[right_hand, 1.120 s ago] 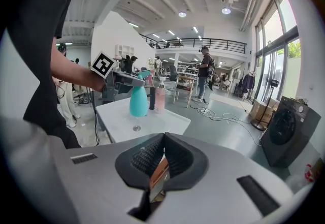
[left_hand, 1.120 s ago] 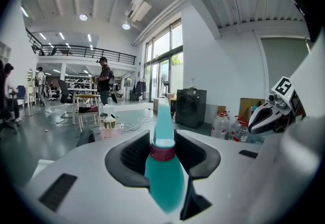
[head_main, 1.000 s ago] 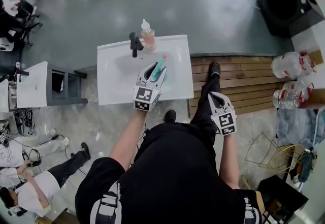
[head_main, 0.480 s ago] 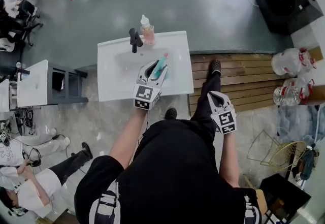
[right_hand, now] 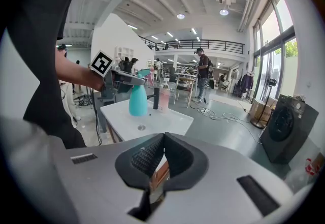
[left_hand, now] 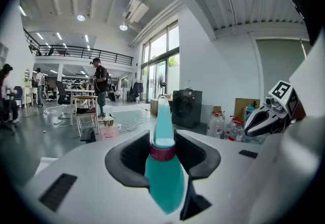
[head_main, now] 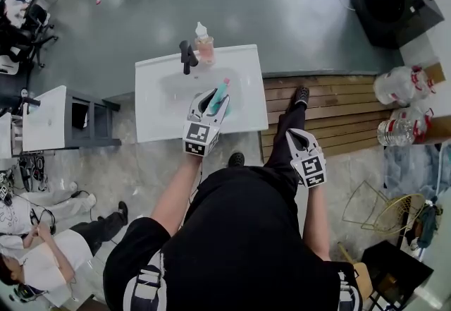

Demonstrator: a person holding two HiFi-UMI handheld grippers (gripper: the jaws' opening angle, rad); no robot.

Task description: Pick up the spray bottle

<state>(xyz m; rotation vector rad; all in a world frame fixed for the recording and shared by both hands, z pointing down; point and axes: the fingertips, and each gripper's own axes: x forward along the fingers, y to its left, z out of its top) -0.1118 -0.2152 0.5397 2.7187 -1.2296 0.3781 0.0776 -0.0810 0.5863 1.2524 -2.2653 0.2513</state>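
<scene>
**Spray bottle clamped in your left gripper over the sink**

Head view: your left arm reaches forward over the white sink top (head_main: 158, 116), and the left gripper (head_main: 213, 99) points away from you. Its jaws are closed on the one teal spray bottle (head_main: 220, 94), which leans over the basin. Your right arm hangs bent at your side, to the right of the sink, with the right gripper (head_main: 296, 137) over the wooden decking (head_main: 338, 108). At the far edge stand one black faucet (head_main: 187, 56) and one pink soap bottle (head_main: 204, 45). Two water jugs (head_main: 400, 87) lie far right. Compared with a second ago, both grippers sit almost where they were and the grip is unchanged.

Left gripper view: the left gripper (left_hand: 163, 153) holds its pads partly apart, pressed against the spray bottle (left_hand: 165, 180) at its maroon collar, nozzle pointing away. The right gripper (left_hand: 266, 116) shows at right.

Right gripper view: the right gripper (right_hand: 162, 139) has its pads closed together, holding nothing. Beyond it, the left gripper (right_hand: 133, 82) holds the spray bottle (right_hand: 138, 102) over the sink top (right_hand: 157, 121), beside the faucet (right_hand: 156, 98). Whether its base touches the surface I cannot tell.
</scene>
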